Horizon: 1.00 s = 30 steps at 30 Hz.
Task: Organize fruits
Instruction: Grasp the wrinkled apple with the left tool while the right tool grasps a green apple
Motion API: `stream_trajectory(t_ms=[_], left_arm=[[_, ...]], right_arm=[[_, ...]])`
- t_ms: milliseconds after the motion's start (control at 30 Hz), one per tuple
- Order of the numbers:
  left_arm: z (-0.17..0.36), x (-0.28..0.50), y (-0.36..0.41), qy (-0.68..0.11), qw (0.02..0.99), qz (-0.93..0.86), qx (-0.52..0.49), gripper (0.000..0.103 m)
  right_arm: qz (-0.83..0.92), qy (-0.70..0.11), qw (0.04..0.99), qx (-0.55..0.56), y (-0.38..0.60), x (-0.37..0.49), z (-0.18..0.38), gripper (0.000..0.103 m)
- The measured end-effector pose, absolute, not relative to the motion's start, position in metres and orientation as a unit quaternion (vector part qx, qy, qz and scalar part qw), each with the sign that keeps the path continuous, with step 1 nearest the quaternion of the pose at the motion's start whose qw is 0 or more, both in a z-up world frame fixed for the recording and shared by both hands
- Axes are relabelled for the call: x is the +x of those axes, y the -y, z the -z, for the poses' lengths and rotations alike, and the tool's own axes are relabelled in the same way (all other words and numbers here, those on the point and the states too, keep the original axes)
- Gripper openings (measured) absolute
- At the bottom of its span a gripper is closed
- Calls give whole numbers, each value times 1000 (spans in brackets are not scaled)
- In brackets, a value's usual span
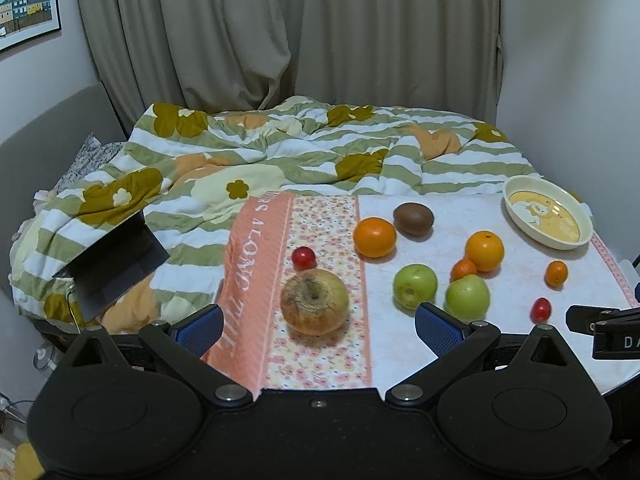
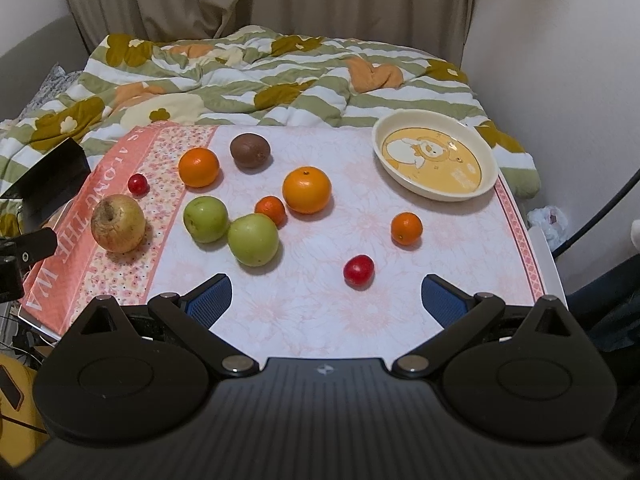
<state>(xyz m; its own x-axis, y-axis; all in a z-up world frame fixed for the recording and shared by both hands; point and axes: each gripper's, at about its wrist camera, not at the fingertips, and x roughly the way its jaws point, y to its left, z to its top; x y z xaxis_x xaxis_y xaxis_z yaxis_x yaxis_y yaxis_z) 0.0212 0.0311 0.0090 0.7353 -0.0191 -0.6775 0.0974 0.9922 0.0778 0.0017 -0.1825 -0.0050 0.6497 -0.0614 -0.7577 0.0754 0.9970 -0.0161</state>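
Left tongs [image 1: 318,320]: spread wide, empty, facing a blemished yellow apple [image 1: 314,302]. Right tongs [image 2: 326,300]: spread wide, empty, near a cherry tomato [image 2: 359,271]. Tabletop [image 2: 320,312]: oranges, green apples, kiwi [image 2: 250,151] scattered loose; cream bowl [image 2: 490,164] at far right, unfilled.

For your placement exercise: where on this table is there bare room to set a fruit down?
Bare cloth lies between the right tool and the red cherry tomato, and between the bowl and the big orange. It is crowded around the two green apples and the small mandarin.
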Motion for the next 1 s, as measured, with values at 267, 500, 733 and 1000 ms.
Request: stream_trajectory(t_ms=[267,500,733,1000], left_arm=[[24,52,-50,-361,926,61,93,103],[65,79,-56,-359,921,88,119,103],[93,101,-50,-364,915,100,140,102],[111,121,-38,-382,907,103,143,91]], right_arm=[[25,-421,906,29,163,18,30,103],[52,-423,904,11,155,38,71,103],[34,-409,912,14,152,57,98,103],[-1,-410,912,12,154,86,113,103]])
